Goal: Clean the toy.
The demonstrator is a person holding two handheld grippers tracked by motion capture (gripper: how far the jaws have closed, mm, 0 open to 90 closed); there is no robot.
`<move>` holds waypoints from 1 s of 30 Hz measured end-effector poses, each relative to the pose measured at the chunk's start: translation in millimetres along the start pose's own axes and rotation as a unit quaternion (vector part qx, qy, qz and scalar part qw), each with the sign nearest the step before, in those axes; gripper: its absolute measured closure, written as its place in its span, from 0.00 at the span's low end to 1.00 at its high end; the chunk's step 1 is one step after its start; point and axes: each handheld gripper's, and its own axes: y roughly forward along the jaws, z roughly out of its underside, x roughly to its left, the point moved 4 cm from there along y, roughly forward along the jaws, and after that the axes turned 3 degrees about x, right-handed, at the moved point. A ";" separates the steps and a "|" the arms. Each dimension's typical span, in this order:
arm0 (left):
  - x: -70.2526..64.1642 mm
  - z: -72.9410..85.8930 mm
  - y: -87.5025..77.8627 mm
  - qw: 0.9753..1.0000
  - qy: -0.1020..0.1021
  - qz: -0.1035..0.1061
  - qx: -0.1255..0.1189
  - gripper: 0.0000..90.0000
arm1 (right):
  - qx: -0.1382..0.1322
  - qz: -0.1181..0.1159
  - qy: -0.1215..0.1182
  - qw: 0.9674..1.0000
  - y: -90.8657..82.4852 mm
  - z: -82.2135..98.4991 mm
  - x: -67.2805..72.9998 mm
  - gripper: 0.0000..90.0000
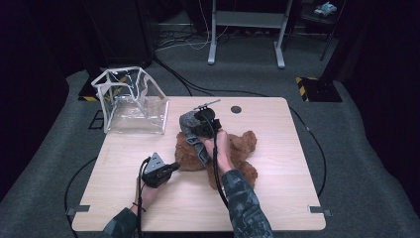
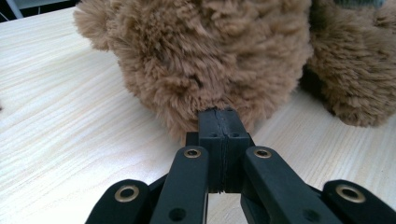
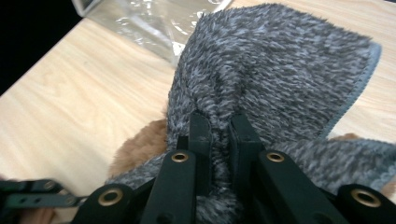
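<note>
Pinching grey cloth [image 3: 280, 70], right tongs [image 3: 219, 123]

On the table [image 1: 277, 198] the plush bear [image 1: 240, 148] lies at the middle, the fuzzy cloth [image 1: 190, 130] draped on its far left part, and the open plastic bag [image 1: 130, 101] stands behind and left of both, at the far left corner

Light wooden table [image 1: 277, 198] with brown plush bear [image 1: 242, 148], clear bag [image 1: 131, 106]
</note>
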 end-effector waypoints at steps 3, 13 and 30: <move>-0.5 -0.2 0.2 1.000 -0.001 0.000 -0.002 1.00 | -0.007 -0.009 -0.018 1.000 -7.2 5.8 8.9 0.92; -0.2 -0.2 -0.6 1.000 -0.005 -0.002 -0.004 1.00 | -0.001 -0.033 -0.060 0.998 -8.0 40.0 43.1 0.92; 2.3 -0.3 -2.7 1.000 -0.011 -0.004 -0.008 1.00 | 0.038 -0.042 -0.042 0.997 19.7 101.6 47.8 0.92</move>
